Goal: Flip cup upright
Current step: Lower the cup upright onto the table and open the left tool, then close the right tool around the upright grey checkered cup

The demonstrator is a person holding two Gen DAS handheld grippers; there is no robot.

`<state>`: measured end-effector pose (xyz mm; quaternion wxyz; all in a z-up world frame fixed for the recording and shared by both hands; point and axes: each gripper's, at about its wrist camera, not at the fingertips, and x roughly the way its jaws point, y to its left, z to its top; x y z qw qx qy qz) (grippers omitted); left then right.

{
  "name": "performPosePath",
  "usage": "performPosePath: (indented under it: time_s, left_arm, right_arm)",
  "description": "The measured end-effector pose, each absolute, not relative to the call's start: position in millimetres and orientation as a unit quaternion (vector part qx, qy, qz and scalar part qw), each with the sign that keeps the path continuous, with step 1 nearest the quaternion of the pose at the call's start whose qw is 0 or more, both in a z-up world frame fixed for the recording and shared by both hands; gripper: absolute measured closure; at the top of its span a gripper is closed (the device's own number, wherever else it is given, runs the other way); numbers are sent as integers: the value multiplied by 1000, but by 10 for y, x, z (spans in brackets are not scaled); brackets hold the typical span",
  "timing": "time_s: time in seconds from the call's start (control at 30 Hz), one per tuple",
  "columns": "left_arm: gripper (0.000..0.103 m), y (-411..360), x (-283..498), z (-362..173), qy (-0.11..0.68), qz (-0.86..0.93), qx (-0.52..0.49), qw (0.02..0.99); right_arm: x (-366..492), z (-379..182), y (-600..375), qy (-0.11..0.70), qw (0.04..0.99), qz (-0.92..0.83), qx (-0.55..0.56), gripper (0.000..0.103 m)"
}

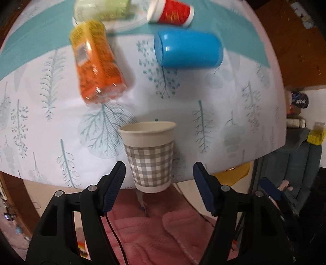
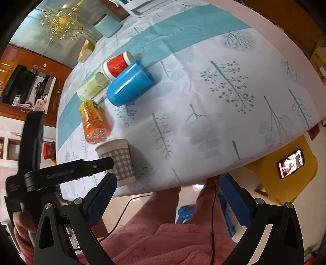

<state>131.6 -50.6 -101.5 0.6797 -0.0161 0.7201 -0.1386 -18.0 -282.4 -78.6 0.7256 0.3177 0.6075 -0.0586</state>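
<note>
A paper cup [image 1: 149,155] with a grey check band stands upright, mouth up, at the near edge of the table [image 1: 234,122]. My left gripper [image 1: 158,169] is open, its fingers either side of the cup's lower part and not touching it. In the right wrist view the cup [image 2: 118,161] stands at the table [image 2: 224,122] edge with the left gripper's finger [image 2: 101,163] across it. My right gripper [image 2: 168,183] is open and empty, off the table's near edge, to the right of the cup.
Beyond the cup lie an orange bottle [image 1: 95,65], a blue cup on its side [image 1: 187,49], a red-and-white cup on its side [image 1: 171,13] and a pale green bottle [image 1: 101,9]. A yellow stool [image 2: 285,169] with a phone [image 2: 290,166] stands at the right.
</note>
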Motion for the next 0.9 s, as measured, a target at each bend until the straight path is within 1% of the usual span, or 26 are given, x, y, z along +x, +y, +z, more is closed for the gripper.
performPosePath:
  time_s: [0.17,0.33,0.47,0.7,0.87,0.9]
  left_arm:
    - [37,-286,1231,-678,664,-134,-23,735]
    - [37,89,1173,-559,628,-121,-49,767]
    - [37,414,1110,-534,604,-104,-73,786]
    - [37,866,997,-586,589,-76,-65,802]
    - [37,1065,980,-702,601,-72,-60,794]
    - [37,1095,983,-731,605,-73,-62,791]
  right_arm:
    - [-93,-818,-2748,599,730,-40,326,0]
    - [81,-859,-2533,593,742,-21,312,0]
    - [253,-864,-2245,594,756,-4,274,0]
    - [503,-955,-1710,600,770,17,218,0]
    - [658,-1107,-1453,612,764,22,202,1]
    - [671,-1141,-1434,616,762,21,201,3]
